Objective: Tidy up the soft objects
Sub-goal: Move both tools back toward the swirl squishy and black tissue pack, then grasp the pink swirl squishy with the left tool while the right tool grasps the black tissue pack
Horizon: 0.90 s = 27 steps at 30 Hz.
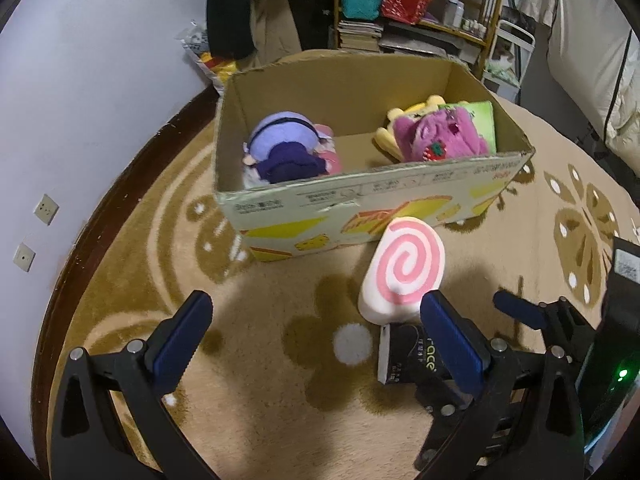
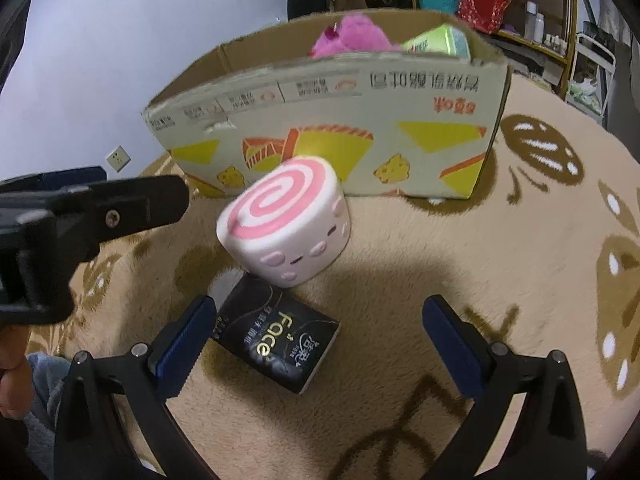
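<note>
Between your right gripper's (image 2: 318, 338) wide-spread fingers lies the black tissue pack (image 2: 278, 346), flat on the rug (image 2: 500, 264), nothing gripped. Your left gripper (image 1: 316, 332) gapes wide too, over bare carpet just left of that pack. Touching the pack's far end sits the pink swirl cushion (image 2: 286, 226). Beyond it, the cardboard box (image 1: 360, 196) holds a purple doll (image 1: 286, 148) left and a magenta plush (image 1: 434, 134) right

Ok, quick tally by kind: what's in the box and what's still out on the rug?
Plush toys in the cardboard box: 3 (purple doll, magenta plush, yellow plush)
Green pack in box: 1
Swirl squishy on rug: 1
Black tissue pack on rug: 1
Total: 6
</note>
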### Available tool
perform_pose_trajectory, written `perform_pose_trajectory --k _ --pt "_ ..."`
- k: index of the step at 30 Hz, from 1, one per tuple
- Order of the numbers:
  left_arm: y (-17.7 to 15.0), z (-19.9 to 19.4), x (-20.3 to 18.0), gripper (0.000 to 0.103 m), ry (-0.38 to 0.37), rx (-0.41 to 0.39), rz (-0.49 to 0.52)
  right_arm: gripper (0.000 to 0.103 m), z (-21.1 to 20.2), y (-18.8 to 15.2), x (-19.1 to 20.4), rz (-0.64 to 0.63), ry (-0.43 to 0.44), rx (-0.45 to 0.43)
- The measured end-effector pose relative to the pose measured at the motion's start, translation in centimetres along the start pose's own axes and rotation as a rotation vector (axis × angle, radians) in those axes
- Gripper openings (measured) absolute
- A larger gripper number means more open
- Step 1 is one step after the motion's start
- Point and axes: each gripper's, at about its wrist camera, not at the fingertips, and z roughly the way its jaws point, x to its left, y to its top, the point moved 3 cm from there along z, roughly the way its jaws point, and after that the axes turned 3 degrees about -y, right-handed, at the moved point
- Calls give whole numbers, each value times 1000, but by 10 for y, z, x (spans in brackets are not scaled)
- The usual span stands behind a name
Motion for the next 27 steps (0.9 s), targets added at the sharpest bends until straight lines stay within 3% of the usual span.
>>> perform_pose_trajectory --k 12,20,27 --pt "5 30 -9 103 -59 71 14 102 20 -13 -2 26 29 58" --pt "8 51 -15 103 -163 121 -8 94 16 -8 -25 56 51 52" --pt "7 68 -23 103 -132 141 5 94 18 -6 -31 62 60 49"
